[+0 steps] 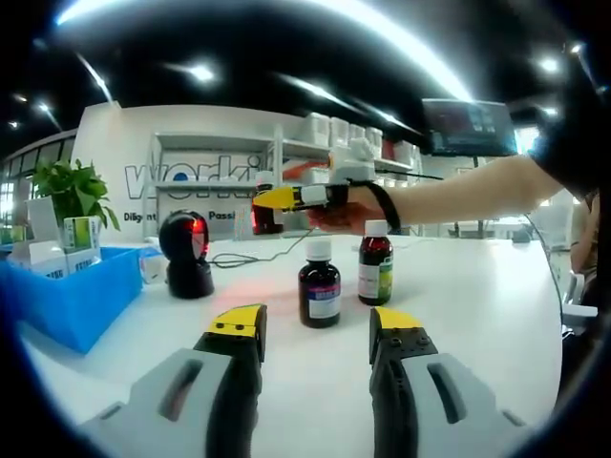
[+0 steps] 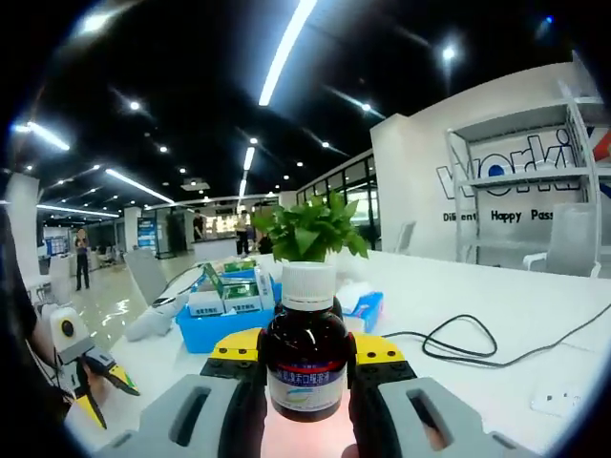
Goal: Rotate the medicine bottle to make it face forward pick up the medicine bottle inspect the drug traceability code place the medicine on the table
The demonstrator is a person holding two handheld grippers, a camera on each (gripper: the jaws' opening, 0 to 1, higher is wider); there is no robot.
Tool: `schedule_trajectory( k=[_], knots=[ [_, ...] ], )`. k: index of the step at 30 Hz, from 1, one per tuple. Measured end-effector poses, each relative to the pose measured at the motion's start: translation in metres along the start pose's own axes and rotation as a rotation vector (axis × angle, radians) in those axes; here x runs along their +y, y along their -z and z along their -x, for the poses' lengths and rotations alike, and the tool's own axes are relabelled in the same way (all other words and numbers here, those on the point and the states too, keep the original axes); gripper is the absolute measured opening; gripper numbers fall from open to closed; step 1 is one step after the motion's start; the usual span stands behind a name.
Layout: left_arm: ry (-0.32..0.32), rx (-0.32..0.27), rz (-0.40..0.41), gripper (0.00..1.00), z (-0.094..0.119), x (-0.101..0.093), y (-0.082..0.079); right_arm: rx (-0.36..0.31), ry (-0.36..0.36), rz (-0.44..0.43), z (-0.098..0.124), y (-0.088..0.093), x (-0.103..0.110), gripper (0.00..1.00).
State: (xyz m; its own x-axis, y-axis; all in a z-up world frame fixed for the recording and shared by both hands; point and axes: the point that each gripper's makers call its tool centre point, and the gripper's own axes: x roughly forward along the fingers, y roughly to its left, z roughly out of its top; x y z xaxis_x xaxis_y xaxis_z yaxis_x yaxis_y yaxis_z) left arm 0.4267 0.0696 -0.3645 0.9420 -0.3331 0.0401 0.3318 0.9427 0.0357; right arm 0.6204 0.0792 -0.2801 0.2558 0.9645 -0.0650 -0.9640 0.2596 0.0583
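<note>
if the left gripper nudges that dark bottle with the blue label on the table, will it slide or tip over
The dark bottle looks tall for its narrow base, so a push near its white cap would probably tip it; low down it likely slides on the smooth white table. It looks like glass, so possibly fragile, and round, so it may roll if toppled.
</note>
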Motion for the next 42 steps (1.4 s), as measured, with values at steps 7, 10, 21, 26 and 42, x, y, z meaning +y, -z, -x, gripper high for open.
schedule_trajectory(
  k=[7,10,21,26,42],
  knots=[
    [0.002,-0.002,-0.003,0.34,0.000,-0.001,-0.001,-0.007,0.058,0.055,0.006,-0.021,-0.009,0.28],
    [0.002,-0.003,-0.005,0.34,0.001,-0.001,-0.001,-0.017,0.083,0.050,0.012,-0.030,-0.012,0.28],
    [0.005,-0.004,-0.012,0.34,0.002,-0.001,-0.002,-0.033,0.113,0.073,0.044,-0.051,-0.001,0.28],
    [0.007,-0.008,-0.012,0.34,0.002,-0.002,-0.004,-0.036,0.125,0.092,0.054,-0.055,-0.001,0.28],
    [0.008,-0.012,-0.013,0.34,0.002,-0.005,-0.005,-0.049,0.186,0.101,0.084,-0.059,-0.008,0.28]
  ],
)
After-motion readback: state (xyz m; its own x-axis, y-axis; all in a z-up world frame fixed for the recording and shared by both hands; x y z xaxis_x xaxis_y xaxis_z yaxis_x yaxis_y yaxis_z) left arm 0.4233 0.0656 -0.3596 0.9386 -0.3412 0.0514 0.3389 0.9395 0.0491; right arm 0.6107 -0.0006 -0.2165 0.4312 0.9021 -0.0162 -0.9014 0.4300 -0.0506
